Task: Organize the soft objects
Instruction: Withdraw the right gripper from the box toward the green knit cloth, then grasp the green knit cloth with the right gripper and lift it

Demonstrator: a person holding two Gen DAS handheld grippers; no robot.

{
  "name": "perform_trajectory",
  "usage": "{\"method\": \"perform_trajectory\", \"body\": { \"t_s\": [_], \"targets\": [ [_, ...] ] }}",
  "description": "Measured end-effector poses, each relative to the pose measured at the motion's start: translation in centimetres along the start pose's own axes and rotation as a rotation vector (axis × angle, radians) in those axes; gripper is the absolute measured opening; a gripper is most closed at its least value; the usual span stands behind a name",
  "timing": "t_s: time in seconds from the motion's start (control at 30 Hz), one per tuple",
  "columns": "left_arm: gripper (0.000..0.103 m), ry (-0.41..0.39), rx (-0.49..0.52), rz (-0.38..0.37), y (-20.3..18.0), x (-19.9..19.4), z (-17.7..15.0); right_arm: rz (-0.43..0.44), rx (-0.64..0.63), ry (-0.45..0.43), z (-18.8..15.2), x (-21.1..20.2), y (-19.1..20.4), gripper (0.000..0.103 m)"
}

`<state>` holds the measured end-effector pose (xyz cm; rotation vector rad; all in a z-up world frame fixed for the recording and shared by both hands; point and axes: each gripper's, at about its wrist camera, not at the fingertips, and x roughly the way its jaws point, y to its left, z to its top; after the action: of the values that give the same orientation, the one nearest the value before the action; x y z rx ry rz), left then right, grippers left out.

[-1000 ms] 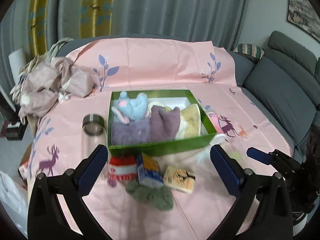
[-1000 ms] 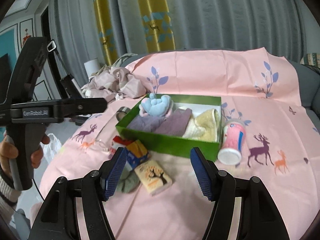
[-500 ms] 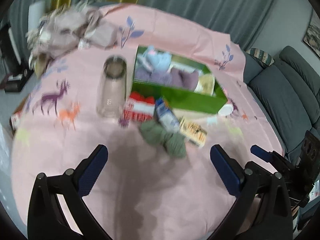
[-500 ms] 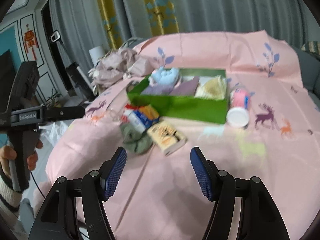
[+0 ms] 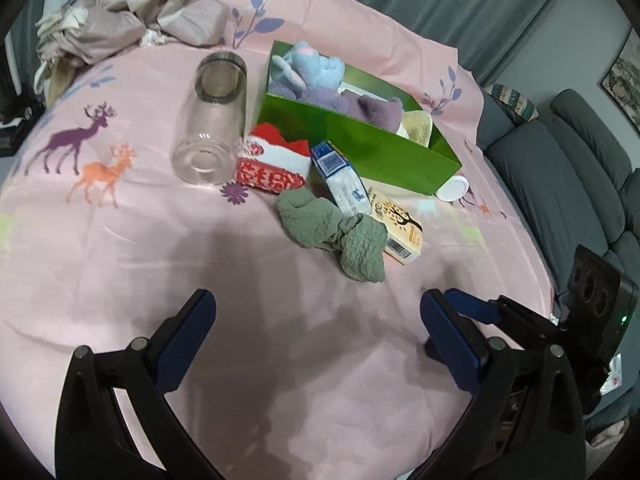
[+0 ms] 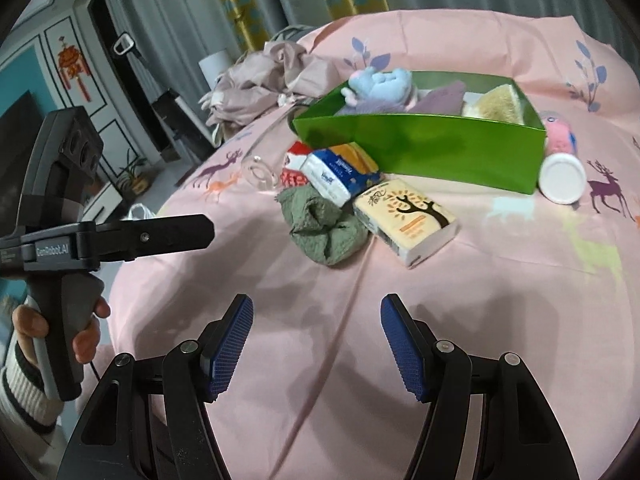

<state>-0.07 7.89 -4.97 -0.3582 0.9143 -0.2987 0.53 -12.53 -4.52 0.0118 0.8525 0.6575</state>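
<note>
A green box (image 5: pixel 360 148) (image 6: pixel 424 144) on the pink cloth holds a blue plush toy (image 5: pixel 308 68) (image 6: pixel 380 82), purple cloths (image 5: pixel 360 106) and a yellow cloth (image 6: pixel 494 102). In front of it lie a crumpled green cloth (image 5: pixel 336 232) (image 6: pixel 324 228) and a red-and-white sock (image 5: pixel 268 164) (image 6: pixel 294 160). My left gripper (image 5: pixel 318 316) is open and empty, above the cloth short of the green cloth. My right gripper (image 6: pixel 316 324) is open and empty, also short of the green cloth.
A clear glass jar (image 5: pixel 210 120) lies left of the box. A blue tissue pack (image 5: pixel 340 180) (image 6: pixel 340 172) and a beige tissue pack (image 5: pixel 398 226) (image 6: pixel 404 220) lie by the green cloth. A pink bottle (image 6: pixel 560 160) lies right of the box. Crumpled grey fabric (image 5: pixel 128 12) sits far left; a sofa (image 5: pixel 560 176) stands right.
Both grippers have pulled back and risen from the box, so the objects look farther away. Both stay open. The objects have not moved.
</note>
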Motion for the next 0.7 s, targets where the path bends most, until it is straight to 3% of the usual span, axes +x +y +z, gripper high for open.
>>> {"method": "perform_trajectory", "body": {
  "t_s": [0.4,0.5,0.6,0.7],
  "targets": [
    [0.099,0.02,0.041,-0.064,0.1,4.6,3.6,-0.001,-0.023,0.062,1.9,5.3,0.0,0.067],
    [0.086,0.033,0.006,-0.1,0.8,5.6,4.2,-0.011,-0.03,0.071,2.5,6.4,0.0,0.067],
    [0.084,0.046,0.002,-0.125,0.9,6.4,4.7,-0.016,-0.04,0.072,3.2,7.1,-0.1,0.067],
    [0.06,0.074,-0.006,-0.155,1.2,7.3,4.8,-0.008,-0.042,0.073,3.8,7.7,-0.1,0.065]
  ]
}}
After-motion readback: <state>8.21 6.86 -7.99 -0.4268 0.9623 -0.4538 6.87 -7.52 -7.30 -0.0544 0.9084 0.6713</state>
